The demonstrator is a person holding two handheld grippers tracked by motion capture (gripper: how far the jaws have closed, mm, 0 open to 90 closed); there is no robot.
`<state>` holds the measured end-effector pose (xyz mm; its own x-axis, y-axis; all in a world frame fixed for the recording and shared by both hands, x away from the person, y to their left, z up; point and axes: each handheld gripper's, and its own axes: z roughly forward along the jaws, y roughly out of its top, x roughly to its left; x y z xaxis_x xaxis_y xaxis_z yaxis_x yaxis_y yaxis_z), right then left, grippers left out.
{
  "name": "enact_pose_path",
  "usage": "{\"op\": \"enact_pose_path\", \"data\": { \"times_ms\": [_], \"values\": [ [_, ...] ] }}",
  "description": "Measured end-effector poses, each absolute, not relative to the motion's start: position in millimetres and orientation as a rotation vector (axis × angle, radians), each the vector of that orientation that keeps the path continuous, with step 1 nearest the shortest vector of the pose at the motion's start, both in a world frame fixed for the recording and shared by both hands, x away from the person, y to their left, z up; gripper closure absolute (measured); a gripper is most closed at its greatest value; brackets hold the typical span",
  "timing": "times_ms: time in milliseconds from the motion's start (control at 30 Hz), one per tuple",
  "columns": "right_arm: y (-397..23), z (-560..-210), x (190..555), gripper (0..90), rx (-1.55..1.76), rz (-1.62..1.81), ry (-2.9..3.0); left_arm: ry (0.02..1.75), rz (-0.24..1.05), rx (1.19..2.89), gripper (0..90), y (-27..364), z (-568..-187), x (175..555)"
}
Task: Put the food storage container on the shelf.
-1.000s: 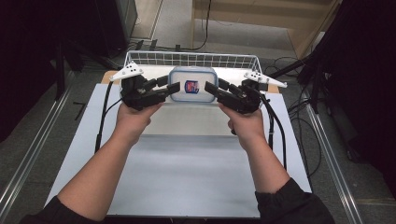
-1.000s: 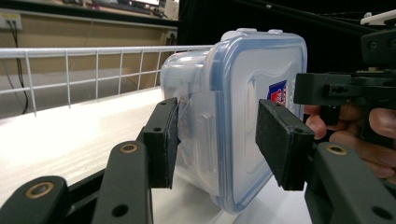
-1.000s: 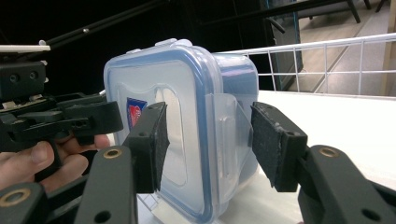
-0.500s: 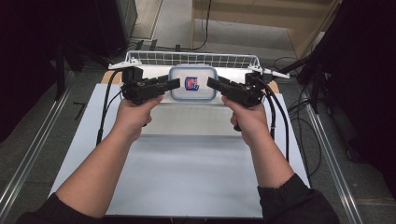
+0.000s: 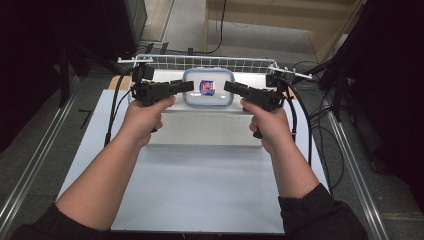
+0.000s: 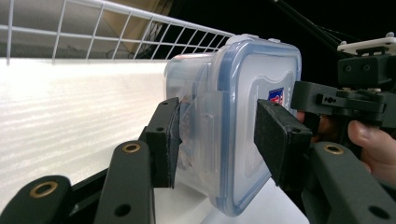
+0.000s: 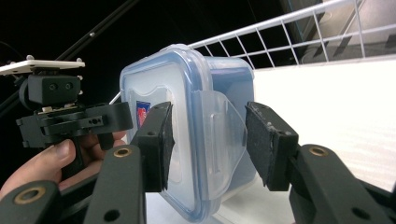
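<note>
A clear plastic container (image 5: 208,87) with a blue-rimmed lid and a small red-and-blue label stands at the far middle of the table. My left gripper (image 5: 187,86) meets its left end and my right gripper (image 5: 229,86) its right end, both rolled on their sides. In the left gripper view the jaws (image 6: 217,135) straddle the end latch flap (image 6: 201,121), one pad against the flap and the other over the lid. In the right gripper view the jaws (image 7: 210,140) have just been closing: one pad lies on the lid and the other touches the swung-out flap (image 7: 224,135).
A white wire basket (image 5: 165,62) runs along the far edge behind the container. The container rests on a raised white platform (image 5: 200,127), with a pale grey mat (image 5: 200,190) in front. Cables trail from both grippers. Dark stands rise at the right.
Both grippers have rolled onto their sides and come in against the container's ends. The container has stayed in place.
</note>
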<state>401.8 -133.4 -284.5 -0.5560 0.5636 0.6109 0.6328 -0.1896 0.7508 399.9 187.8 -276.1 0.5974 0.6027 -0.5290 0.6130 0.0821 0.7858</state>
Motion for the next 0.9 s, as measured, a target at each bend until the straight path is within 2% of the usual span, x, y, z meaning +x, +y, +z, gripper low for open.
{"op": "enact_pose_path", "data": {
  "times_ms": [200,900],
  "values": [
    [-133.0,-288.8,407.7,52.4,-1.457,-1.848,-1.955,1.049,0.03,1.571,52.0,186.3,-276.4,402.1],
    [-128.8,-295.9,419.8,45.6,-1.546,-1.858,-1.92,1.074,0.028,1.513,48.1,180.3,-287.1,414.6]
  ]
}}
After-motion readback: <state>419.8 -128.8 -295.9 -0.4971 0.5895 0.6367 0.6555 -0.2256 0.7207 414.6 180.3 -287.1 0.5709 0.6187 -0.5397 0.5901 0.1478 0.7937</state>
